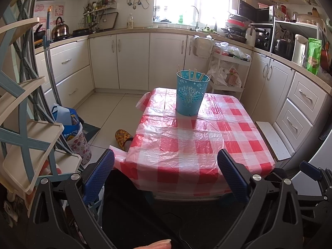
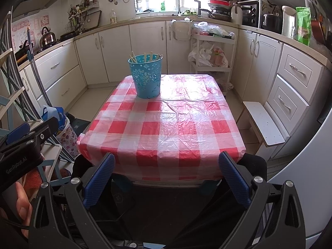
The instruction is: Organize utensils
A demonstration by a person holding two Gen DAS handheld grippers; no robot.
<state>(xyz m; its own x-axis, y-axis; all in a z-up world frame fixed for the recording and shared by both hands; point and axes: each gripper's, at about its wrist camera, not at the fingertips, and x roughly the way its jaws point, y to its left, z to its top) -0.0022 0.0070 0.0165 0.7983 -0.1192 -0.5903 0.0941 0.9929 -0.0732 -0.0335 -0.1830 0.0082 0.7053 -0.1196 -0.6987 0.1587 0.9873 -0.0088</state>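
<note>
A turquoise perforated bucket stands upright on the far part of a table with a red-and-white checked cloth. Several wooden chopsticks stick up out of it. The bucket and chopsticks also show in the right wrist view, on the table's far left. My left gripper is open and empty, held back at the table's near edge. My right gripper is open and empty at the same near edge. The left gripper's body shows at the left of the right wrist view.
White cabinets run along the back and right walls. A white trolley with bags stands behind the table. A white bench is at the table's right. A shelf rack and a blue bag are at the left. A slippered foot is beside the table.
</note>
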